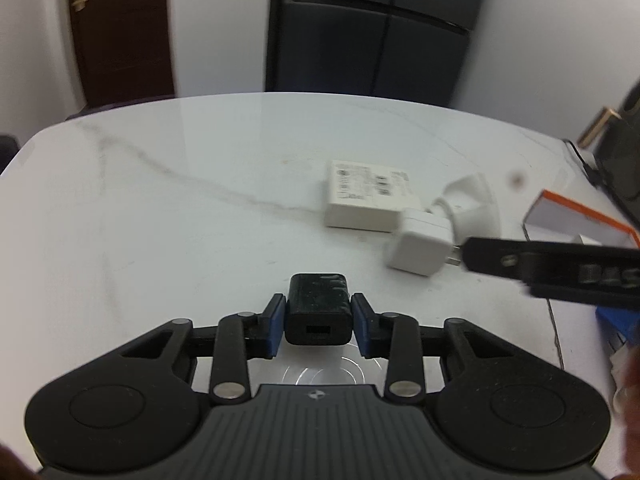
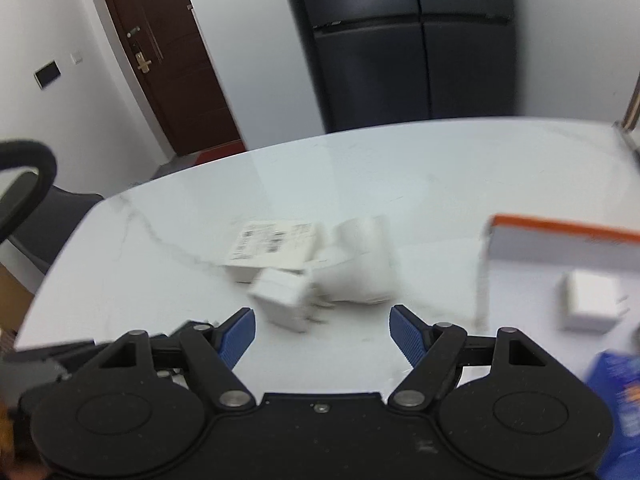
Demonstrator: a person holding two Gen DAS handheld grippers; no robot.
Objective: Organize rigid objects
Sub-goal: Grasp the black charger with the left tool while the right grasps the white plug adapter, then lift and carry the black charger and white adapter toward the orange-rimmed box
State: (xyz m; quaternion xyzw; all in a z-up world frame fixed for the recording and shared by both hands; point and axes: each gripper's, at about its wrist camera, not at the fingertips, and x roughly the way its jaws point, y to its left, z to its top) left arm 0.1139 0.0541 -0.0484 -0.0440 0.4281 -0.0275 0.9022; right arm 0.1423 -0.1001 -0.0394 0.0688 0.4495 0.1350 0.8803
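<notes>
Black charger [image 1: 319, 307], small, stiff and likely light, sits pinched across its flat sides in the left tool [image 1: 319, 326], while the right tool [image 2: 322, 330] gapes empty toward white plugs [image 2: 282, 300] at 12 o'clock.

In the right wrist view the white chargers [image 2: 320, 276] are motion-blurred, and the orange-rimmed box [image 2: 560, 236] is cut off by the right edge.
</notes>
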